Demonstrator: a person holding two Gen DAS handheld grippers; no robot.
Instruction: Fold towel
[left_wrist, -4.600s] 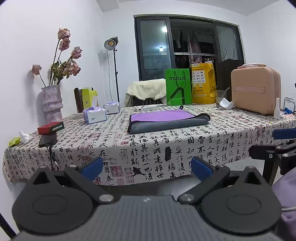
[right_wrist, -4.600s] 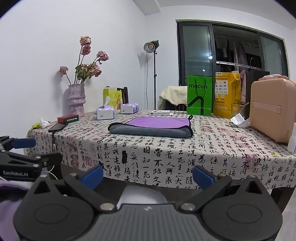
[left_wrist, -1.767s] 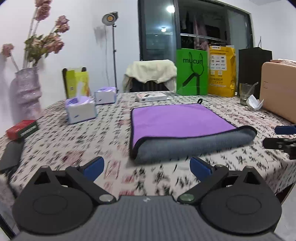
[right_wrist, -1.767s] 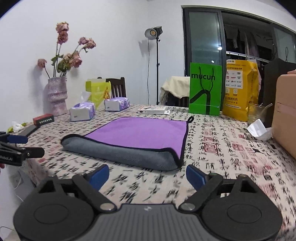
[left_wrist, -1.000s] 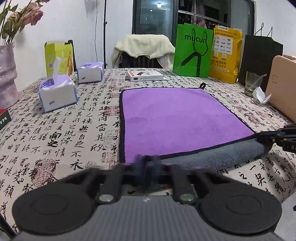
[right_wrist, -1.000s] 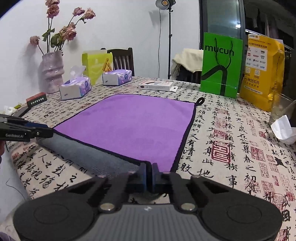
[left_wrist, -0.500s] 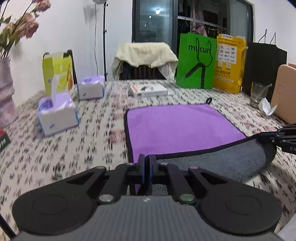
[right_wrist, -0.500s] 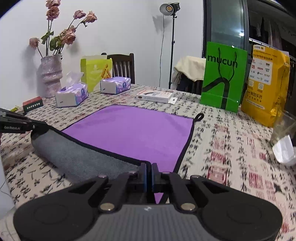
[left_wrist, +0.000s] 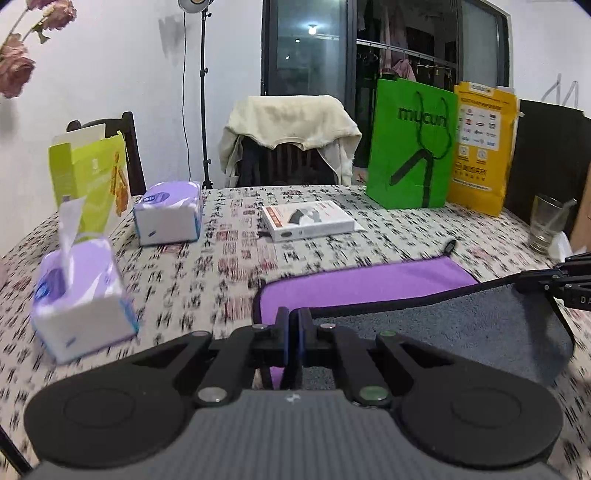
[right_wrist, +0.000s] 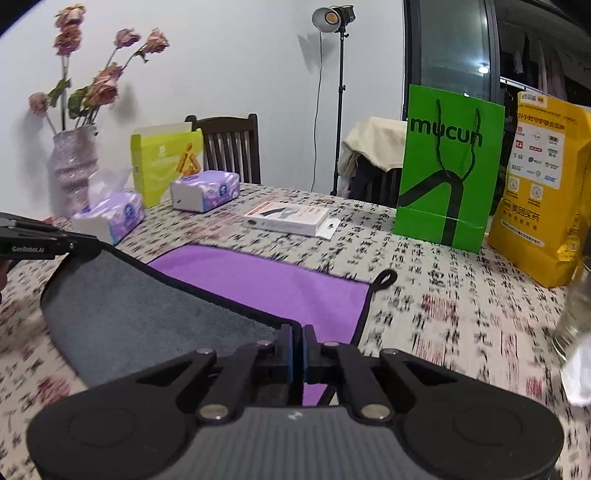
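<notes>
The towel, purple on one side (left_wrist: 365, 284) and grey on the other (right_wrist: 147, 317), lies on the patterned tablecloth. My left gripper (left_wrist: 294, 321) is shut on its near left corner and my right gripper (right_wrist: 297, 339) is shut on its near right corner. Both hold the near edge lifted, so the grey side (left_wrist: 443, 332) hangs between them over the purple part (right_wrist: 266, 284). The right gripper's tip shows at the right of the left wrist view (left_wrist: 532, 278); the left gripper's tip shows at the left of the right wrist view (right_wrist: 77, 245).
Two tissue boxes (left_wrist: 81, 295) (left_wrist: 168, 218), a yellow-green carton (left_wrist: 90, 181), a white box (left_wrist: 308, 219), a green bag (right_wrist: 448, 166), a yellow bag (right_wrist: 543, 192) and a glass (left_wrist: 546, 221) stand on the table (left_wrist: 207, 280). A vase of flowers (right_wrist: 74, 162) stands far left.
Both grippers came to the table, shut on the towel's near corners, then lifted and carried the near edge forward over the purple side. The visible purple strip has shrunk.
</notes>
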